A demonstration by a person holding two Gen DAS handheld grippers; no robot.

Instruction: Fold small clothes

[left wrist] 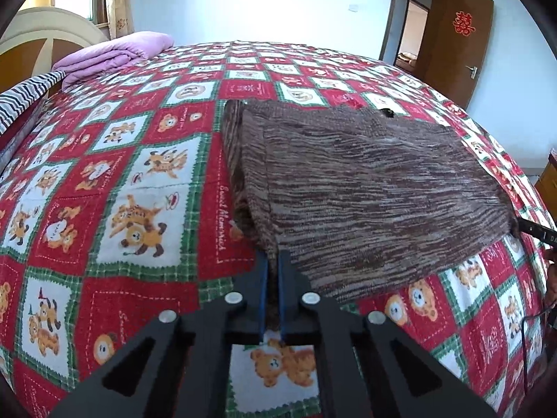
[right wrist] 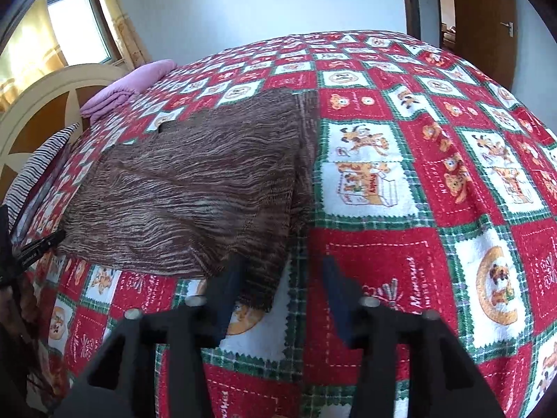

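Observation:
A brown streaked knit garment (left wrist: 365, 181) lies folded flat on the red teddy-bear bedspread (left wrist: 139, 181). My left gripper (left wrist: 273, 257) is shut on the garment's near left corner, and the knit shows pinched between its blue pads. In the right wrist view the same garment (right wrist: 195, 188) fills the left half. My right gripper (right wrist: 283, 264) stands open over the near right corner. That corner lies loose on the bed between the fingers, against the left finger (right wrist: 226, 289). The pads do not press on it.
A folded purple quilt (left wrist: 115, 55) and a striped cloth (left wrist: 28, 97) lie by the cream headboard (right wrist: 52, 104) at the far left. A brown door (left wrist: 456, 35) stands open at the far right. The bedspread (right wrist: 435, 191) stretches right of the garment.

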